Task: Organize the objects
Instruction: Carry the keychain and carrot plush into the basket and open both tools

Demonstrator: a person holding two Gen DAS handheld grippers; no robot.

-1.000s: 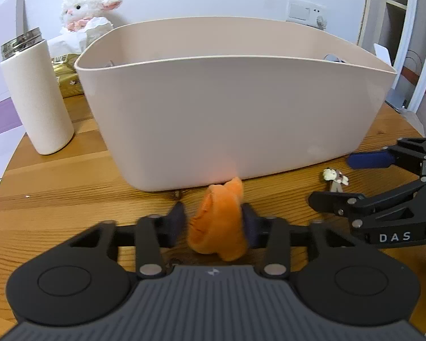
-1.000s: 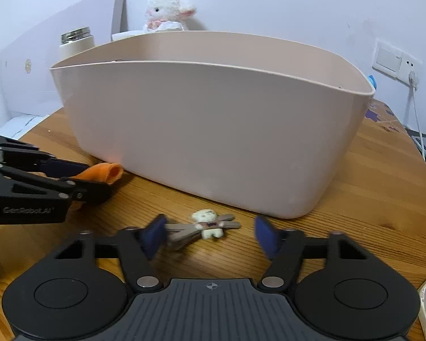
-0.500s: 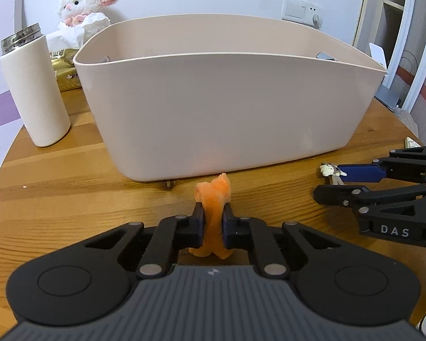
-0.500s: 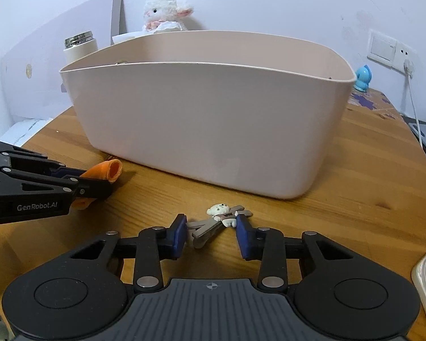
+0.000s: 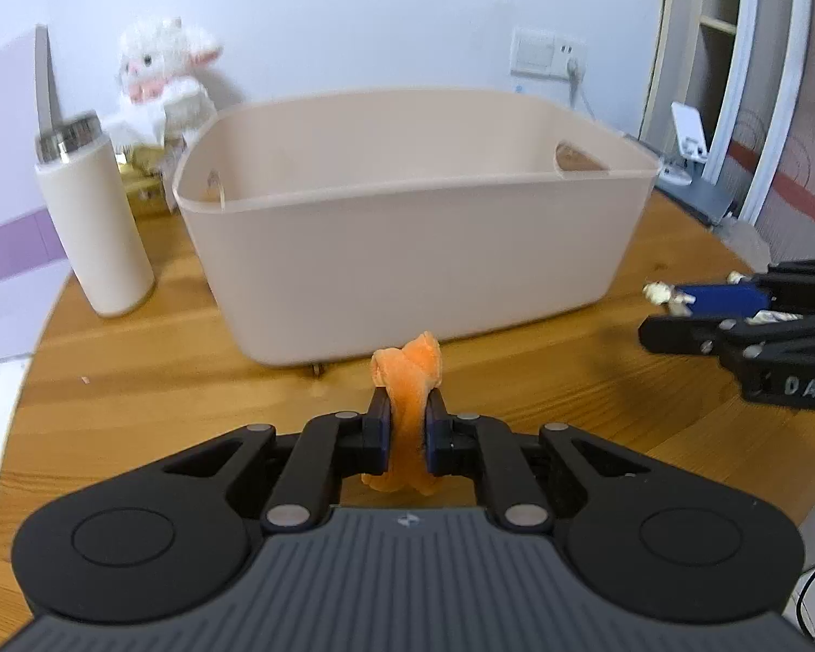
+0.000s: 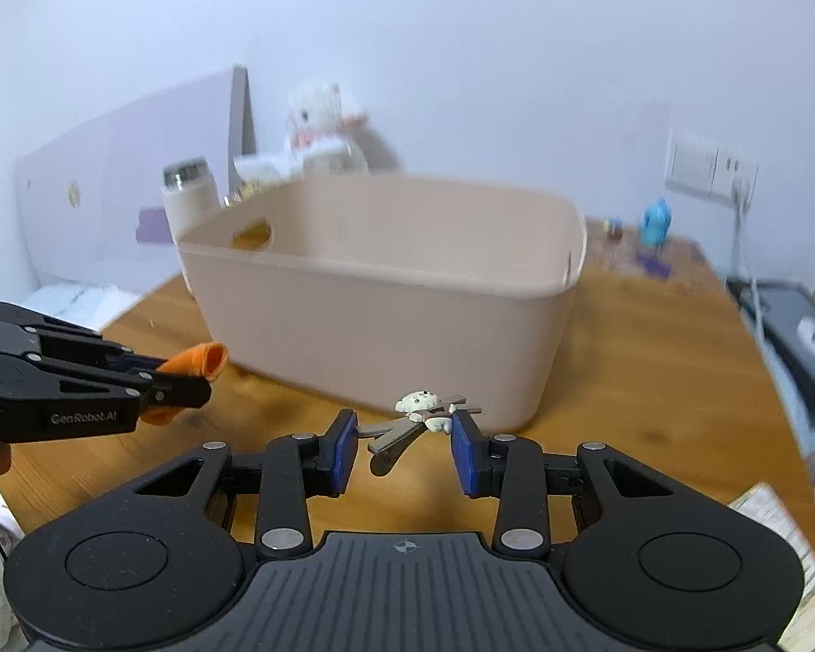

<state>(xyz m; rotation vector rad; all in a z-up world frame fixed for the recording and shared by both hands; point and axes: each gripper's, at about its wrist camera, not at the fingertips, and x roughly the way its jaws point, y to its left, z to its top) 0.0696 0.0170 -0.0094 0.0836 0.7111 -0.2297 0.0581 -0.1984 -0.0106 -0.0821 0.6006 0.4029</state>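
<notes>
Left gripper (image 5: 407, 426) fingers clamp the orange toy (image 5: 407, 380); right gripper (image 6: 405, 453) fingers, partly open, span the hair clip (image 6: 415, 418), seemingly lifted. Transfer step: both likely go to the bin (image 5: 407, 239) at 12 o'clock.

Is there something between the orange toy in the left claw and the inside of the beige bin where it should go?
Only the bin's own near wall. The left claw holds the orange toy low, in front of the beige bin, below its rim. The toy must rise over that wall; nothing else visible blocks it.
</notes>
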